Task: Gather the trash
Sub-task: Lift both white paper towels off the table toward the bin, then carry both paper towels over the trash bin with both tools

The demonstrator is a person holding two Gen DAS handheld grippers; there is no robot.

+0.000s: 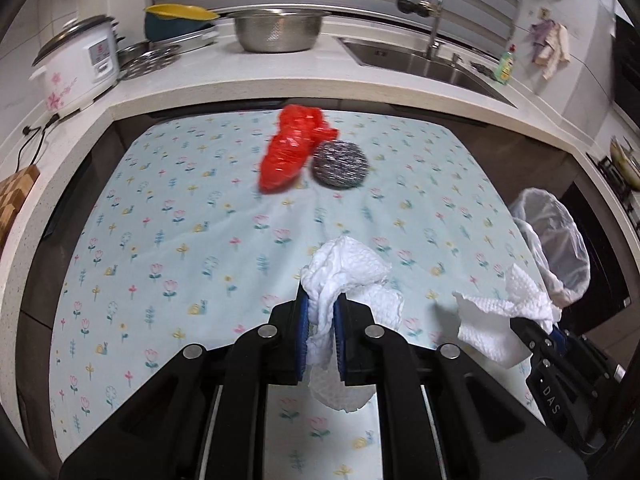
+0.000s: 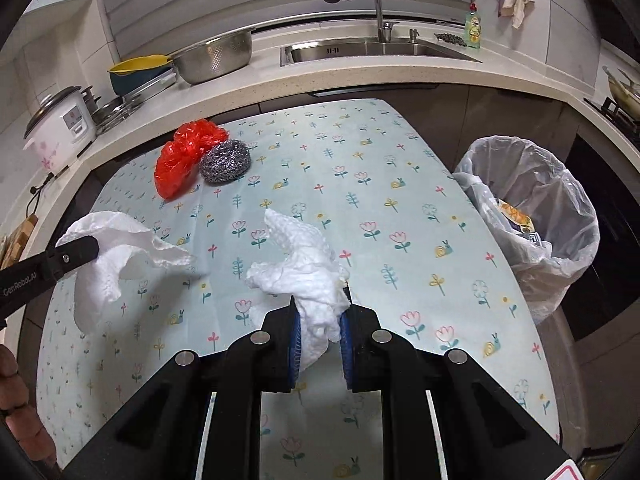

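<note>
My left gripper [image 1: 320, 304] is shut on a crumpled white paper towel [image 1: 348, 272] and holds it above the flowered tablecloth [image 1: 180, 216]. My right gripper [image 2: 320, 308] is shut on another crumpled white paper towel [image 2: 304, 268]. Each gripper's towel also shows in the other view: the right one's [image 1: 500, 312] at the right, the left one's [image 2: 116, 256] at the left. A red plastic bag [image 1: 292, 148] [image 2: 184, 156] and a steel wool scrubber [image 1: 340, 164] [image 2: 226, 161] lie together at the far side of the table. A trash bin lined with a clear bag [image 2: 532, 216] [image 1: 556, 240] stands off the table's right edge.
A counter [image 2: 360, 80] runs behind the table with a rice cooker [image 1: 76, 68], a steel colander [image 1: 278, 30], a sink [image 2: 372, 50] with a faucet and a green soap bottle [image 2: 473, 28]. A stove [image 2: 620, 108] is at the far right.
</note>
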